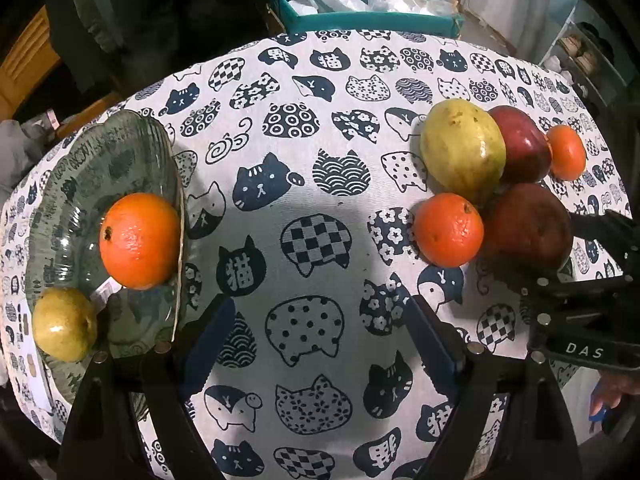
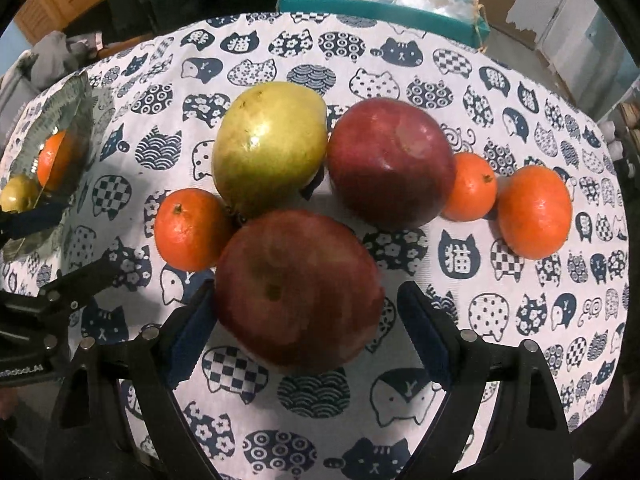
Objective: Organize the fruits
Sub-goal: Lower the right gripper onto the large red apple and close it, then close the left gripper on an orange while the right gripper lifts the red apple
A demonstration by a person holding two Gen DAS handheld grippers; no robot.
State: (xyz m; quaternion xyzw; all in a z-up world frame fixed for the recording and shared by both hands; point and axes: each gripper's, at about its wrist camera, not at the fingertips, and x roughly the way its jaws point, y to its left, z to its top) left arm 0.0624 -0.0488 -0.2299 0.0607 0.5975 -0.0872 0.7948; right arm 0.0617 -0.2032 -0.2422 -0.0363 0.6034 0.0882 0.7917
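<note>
1. Currently the right gripper (image 2: 306, 312) is spreading its jaws wide around the near red apple (image 2: 298, 290); the left pad is sitting just beside the apple's lower left flank, the right pad standing a little apart from its right flank, and contact cannot be told
2. Behind that apple, a yellow-green mango (image 2: 270, 148) and a second red apple (image 2: 390, 162) are lying side by side on the cat-print tablecloth (image 2: 520, 320)
3. One mandarin (image 2: 192, 230) is resting against the mango's lower left; two more mandarins (image 2: 470, 186) (image 2: 534, 212) are sitting to the right of the far apple
4. Meanwhile the left gripper (image 1: 322, 334) is hovering with jaws wide apart over bare cloth, holding nothing
5. Left of its fingers, the glass plate (image 1: 100, 168) is carrying an orange (image 1: 140, 240) and a small green fruit (image 1: 64, 324)
6. From the left wrist view, the loose fruit cluster is lying to the upper right, well apart from the plate
7. A teal box (image 1: 360, 16) with plastic bags is standing beyond the table's far edge
</note>
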